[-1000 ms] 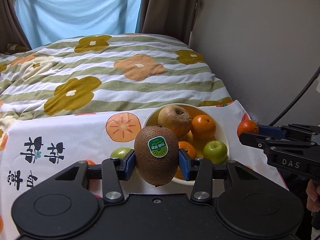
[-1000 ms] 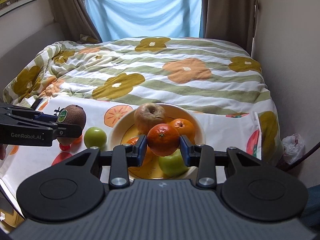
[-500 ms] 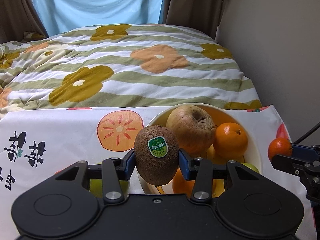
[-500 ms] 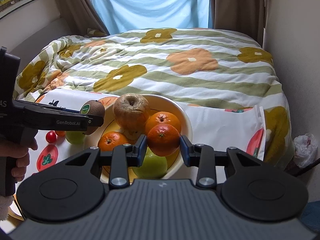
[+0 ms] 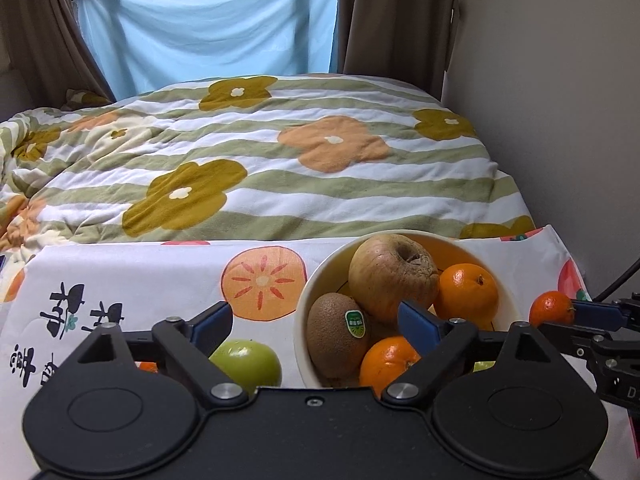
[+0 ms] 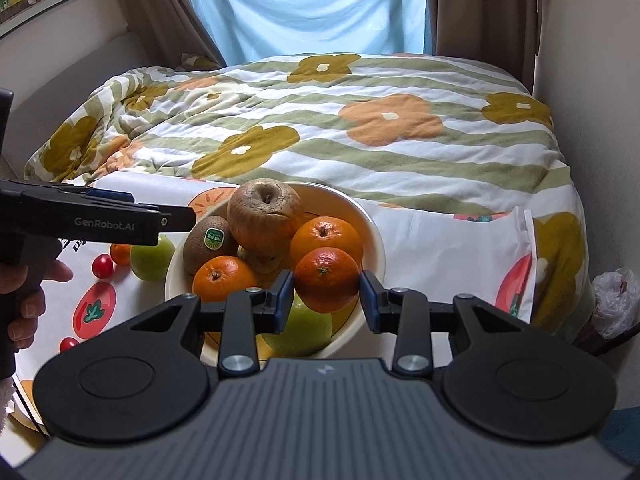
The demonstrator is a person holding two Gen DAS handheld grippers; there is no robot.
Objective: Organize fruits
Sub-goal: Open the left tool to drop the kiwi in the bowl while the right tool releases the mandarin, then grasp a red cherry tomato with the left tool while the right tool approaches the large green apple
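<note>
Kiwi (image 5: 336,338) now in the bowl (image 5: 306,312), lower centre of the left wrist frame, leaning on a wrinkled brown apple (image 5: 394,276), sticker facing the camera. Left gripper (image 5: 316,326) wide open, jaws just parted, blue pads clear of the kiwi on both sides. Two oranges (image 5: 466,290) in the bowl too, one right of the apple, one at the lower edge beside the kiwi. Green apple (image 5: 246,362) outside the bowl at lower left, on the printed cloth (image 5: 140,280). Right gripper (image 6: 326,294) clamped on a mandarin (image 6: 327,279), low centre of the right wrist frame, over the bowl's near rim and above a second green apple (image 6: 300,330). Same mandarin at the right edge of the left wrist frame, just outside the bowl's right rim. Cherry tomatoes (image 6: 102,266) on the cloth at left of the right wrist frame, near a hand (image 6: 30,296) on the left gripper's handle. Flowered quilt (image 6: 360,128) behind, filling mid-frame.
</note>
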